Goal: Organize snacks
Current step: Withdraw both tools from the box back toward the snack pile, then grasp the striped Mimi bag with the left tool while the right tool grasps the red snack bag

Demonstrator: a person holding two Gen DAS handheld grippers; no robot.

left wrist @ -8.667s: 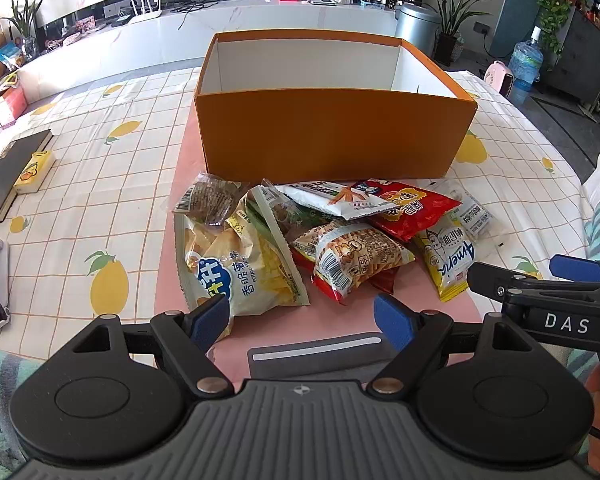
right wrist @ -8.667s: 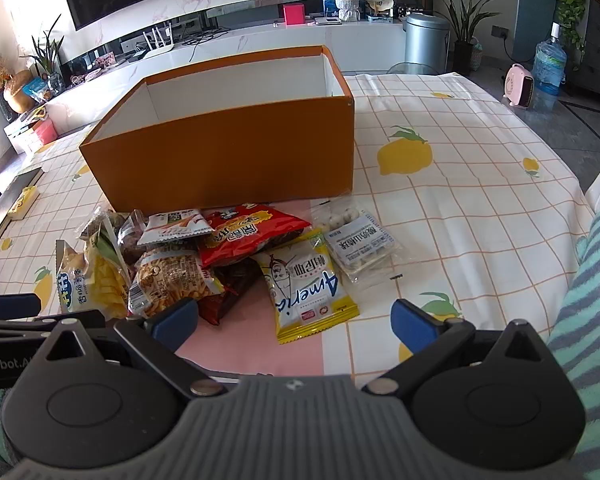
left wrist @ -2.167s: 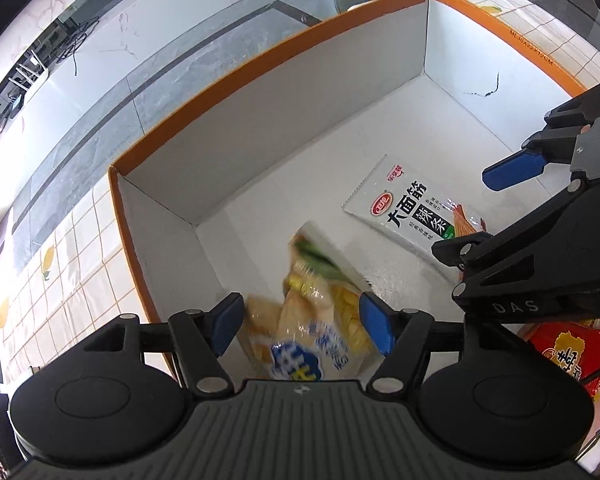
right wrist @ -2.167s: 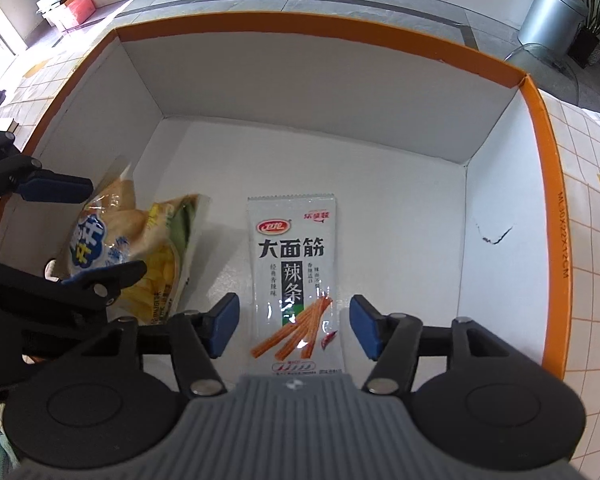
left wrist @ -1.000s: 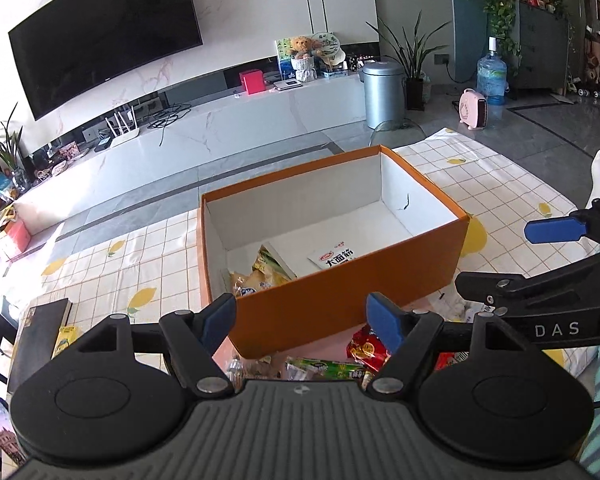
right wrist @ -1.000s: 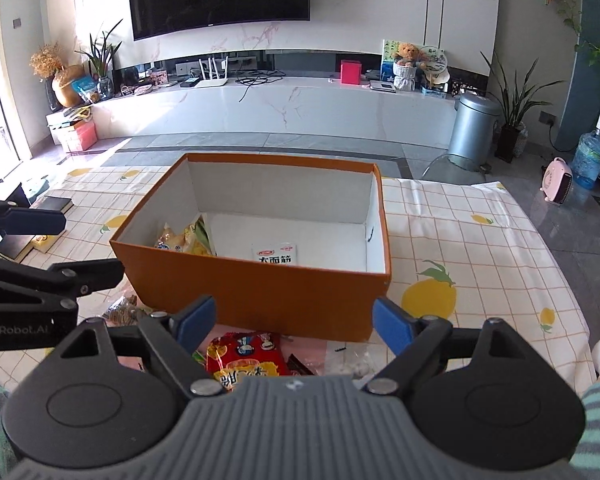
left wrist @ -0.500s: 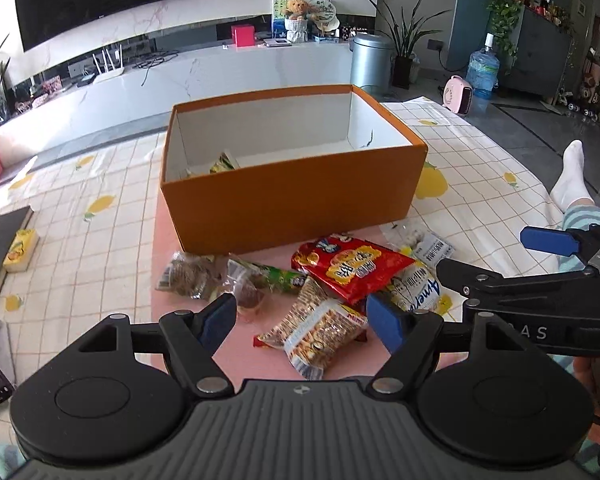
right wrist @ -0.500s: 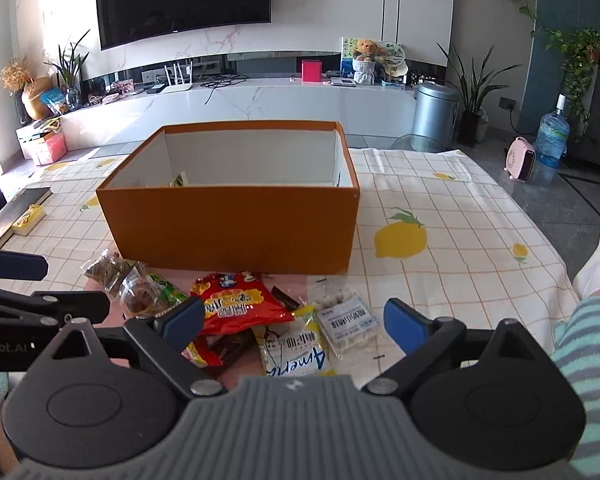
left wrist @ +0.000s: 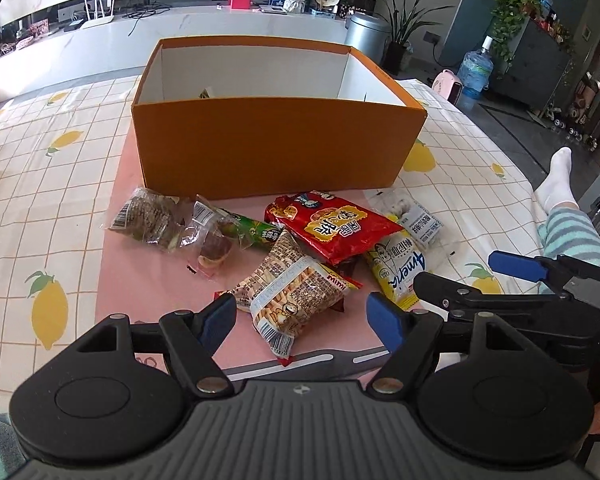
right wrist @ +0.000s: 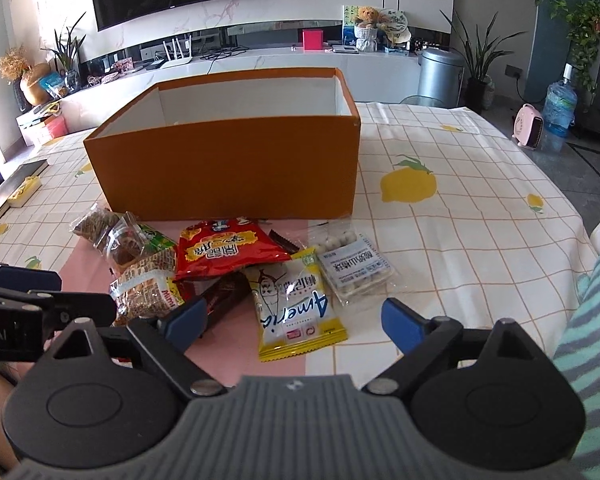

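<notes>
While both grippers hover over the pile with nothing held, the left gripper [left wrist: 302, 316] has its fingers wide apart above the Mimi biscuit-stick bag [left wrist: 290, 292], and the right gripper [right wrist: 294, 318], its jaws closing, frames the yellow Americ packet [right wrist: 296, 304]. Beyond lie the red snack bag [left wrist: 332, 230] and the orange box [left wrist: 276, 140] on the lemon-print tablecloth [left wrist: 40, 184].

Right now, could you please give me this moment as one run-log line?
left gripper: open, empty, over Mimi bag | right gripper: closing, empty, over yellow packet | orange box: behind pile
</notes>
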